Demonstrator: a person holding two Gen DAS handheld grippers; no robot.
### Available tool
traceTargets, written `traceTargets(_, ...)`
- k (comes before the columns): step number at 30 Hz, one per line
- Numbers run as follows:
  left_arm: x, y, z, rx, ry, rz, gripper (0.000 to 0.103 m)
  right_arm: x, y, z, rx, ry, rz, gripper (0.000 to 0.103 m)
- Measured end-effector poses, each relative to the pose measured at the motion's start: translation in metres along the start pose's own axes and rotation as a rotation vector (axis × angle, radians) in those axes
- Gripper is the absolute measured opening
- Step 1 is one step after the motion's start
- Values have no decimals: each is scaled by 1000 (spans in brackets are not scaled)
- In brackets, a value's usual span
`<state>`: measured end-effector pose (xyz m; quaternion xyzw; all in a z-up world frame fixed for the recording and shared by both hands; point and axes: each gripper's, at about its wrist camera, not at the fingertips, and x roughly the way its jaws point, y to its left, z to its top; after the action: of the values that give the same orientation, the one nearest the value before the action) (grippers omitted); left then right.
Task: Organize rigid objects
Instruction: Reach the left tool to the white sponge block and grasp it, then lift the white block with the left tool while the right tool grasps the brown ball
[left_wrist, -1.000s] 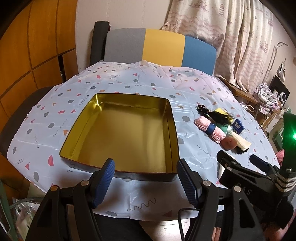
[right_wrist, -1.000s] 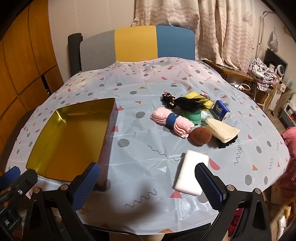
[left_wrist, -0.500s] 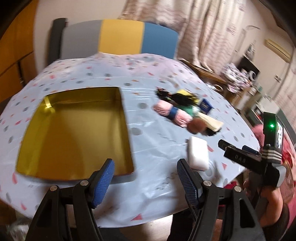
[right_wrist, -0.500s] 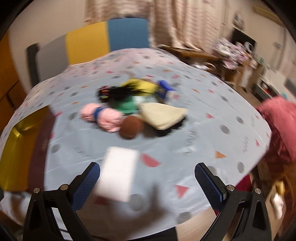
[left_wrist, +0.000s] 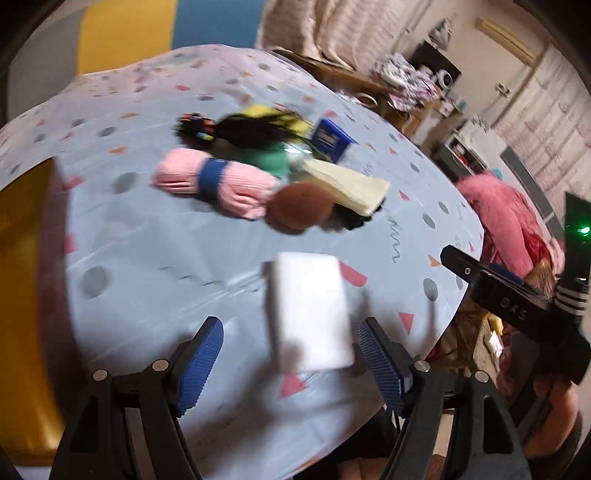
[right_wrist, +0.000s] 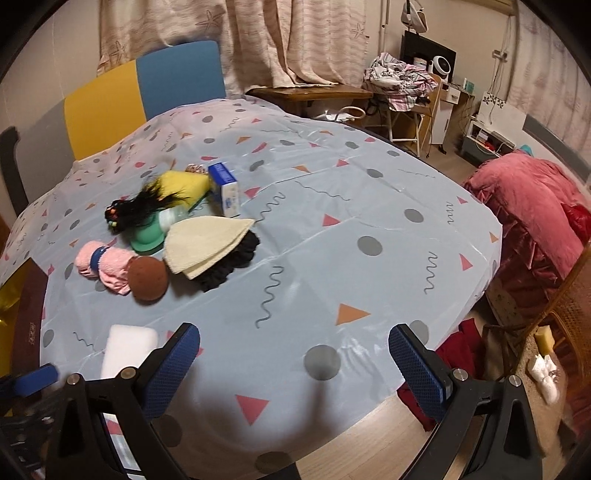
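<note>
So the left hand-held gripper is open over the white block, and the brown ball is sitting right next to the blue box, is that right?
Not quite. In the right wrist view the brown ball lies against the pink towel roll, well apart from the blue box. The rest holds: the left hand-held gripper is open over the white block, its jaws having just been opening, not yet pressing on it.

1. Right gripper (right_wrist: 293, 363) has its blue pads spread wide, nothing between them, just patterned tablecloth (right_wrist: 332, 192) below.
2. A white block (right_wrist: 127, 349) lies just left of the left finger, partly hidden behind it.
3. Further ahead and to the left there's a pile: brown ball (right_wrist: 147, 277) touching a pink rolled towel (right_wrist: 99, 264), a cream knit cap (right_wrist: 203, 242) over black fabric, and a blue box (right_wrist: 224, 189) behind.
4. The gold tin (right_wrist: 11, 291) peeks in at the far left edge.
</note>
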<state>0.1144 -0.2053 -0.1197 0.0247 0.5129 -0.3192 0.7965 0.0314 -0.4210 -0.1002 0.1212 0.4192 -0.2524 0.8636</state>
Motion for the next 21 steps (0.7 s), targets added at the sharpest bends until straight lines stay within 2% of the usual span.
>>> traceTargets(7, 40, -18, 8, 36, 46, 41, 78, 6, -20, 1, 39, -9, 1, 103)
traceTargets(13, 64, -27, 4, 95, 69, 124, 78, 10, -19, -3, 26, -6, 52, 103)
traceTargets(15, 65, -26, 1, 106, 52, 140, 78, 11, -15, -5, 16, -7, 87, 103)
traceTargets(18, 64, -27, -5, 139, 23, 184, 73, 9, -8, -7, 2, -29, 160, 103)
traceTargets(20, 60, -27, -11, 155, -6, 201, 59, 8, 0, -8, -9, -42, 206, 103)
traceTargets(21, 56, -24, -14, 150, -26, 185, 59, 8, 4, -9, -16, -48, 227, 103)
